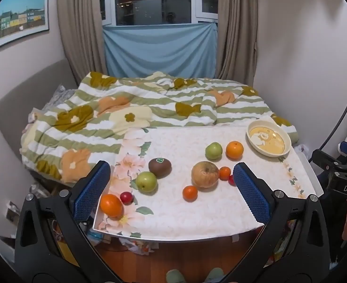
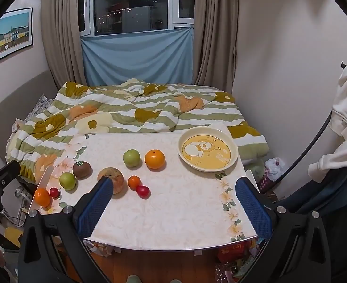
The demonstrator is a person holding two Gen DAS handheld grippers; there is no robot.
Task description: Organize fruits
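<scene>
Currently both tongs hover short of the worktop (image 2: 173, 212), nothing gripped. Left tongs (image 1: 171, 188): jaws spread wide, empty. Right tongs (image 2: 173, 202): likewise wide apart, empty.

Fruit lies scattered, none yet in the plate (image 2: 230, 146), which sits bare at 1 o'clock in the right wrist view. Just beside it, toward 11 o'clock: large orange (image 2: 154, 158) and green apple (image 2: 131, 157), close but apart. Mid-worktop: brown wrinkled apple (image 2: 117, 176), partly behind the right tongs' left finger; small orange (image 2: 134, 182) touching a red cherry tomato (image 2: 142, 191). At 9 o'clock: kiwi (image 2: 81, 169), second green apple (image 2: 67, 180), another small red fruit (image 2: 54, 192), orange at the worktop corner (image 2: 42, 197).

Judgement: first pick is pending; the plate is the likely destination. Right tongs suit the large orange, nearest the plate. Approach from above, centre the jaws across its widest girth, close gently, since round fruit may roll. Avoid nudging the green apple. The corner orange risks falling off; the left tongs should take it early.
</scene>
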